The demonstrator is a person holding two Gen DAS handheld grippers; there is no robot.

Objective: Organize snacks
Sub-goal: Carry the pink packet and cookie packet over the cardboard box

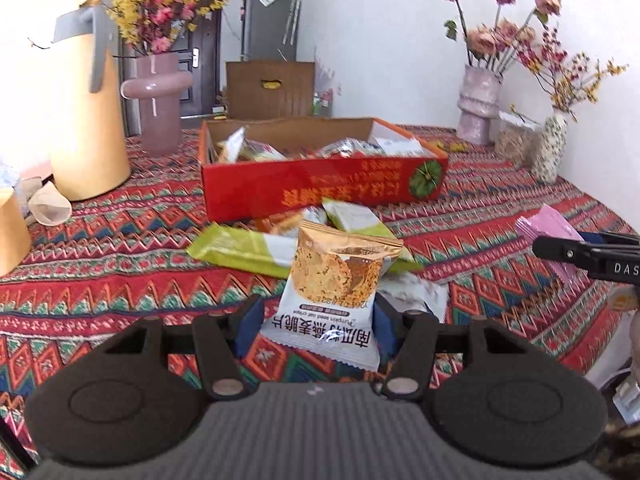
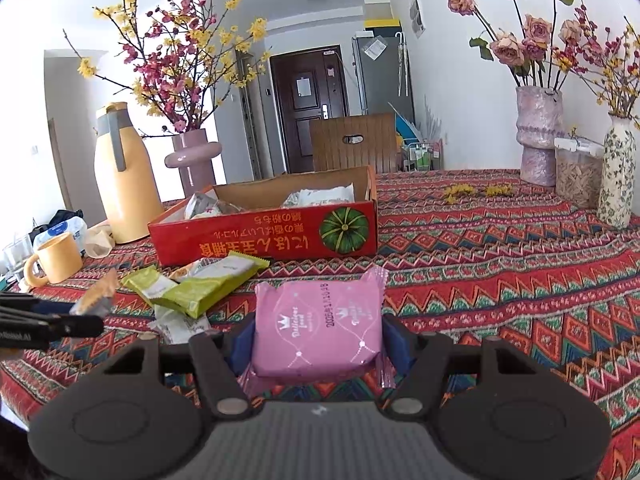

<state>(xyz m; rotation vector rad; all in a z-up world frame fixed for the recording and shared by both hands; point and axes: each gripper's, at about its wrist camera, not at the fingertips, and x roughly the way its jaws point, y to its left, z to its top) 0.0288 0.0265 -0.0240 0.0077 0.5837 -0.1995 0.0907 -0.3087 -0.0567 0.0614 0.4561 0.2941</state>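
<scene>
The left gripper (image 1: 316, 326) is grasping a cracker packet (image 1: 336, 284) above the tablecloth (image 1: 120, 248); the right gripper (image 2: 318, 338) is clamping a pink packet (image 2: 318, 322). Both should be lifting over the red box (image 1: 320, 184) rim before releasing, avoiding the loose green packets (image 1: 236, 248).

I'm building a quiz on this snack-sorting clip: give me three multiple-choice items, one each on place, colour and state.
1. Where is the red box?
A. on the patterned tablecloth
B. on a chair
C. on the floor

2. What colour is the packet in the right gripper?
A. green
B. pink
C. white

3. The left gripper is:
A. empty
B. out of view
C. shut on the oat crisp packet

Key: 1 A, cloth lies under it; 2 B, pink wrapper; 3 C, pads press its sides.
</scene>
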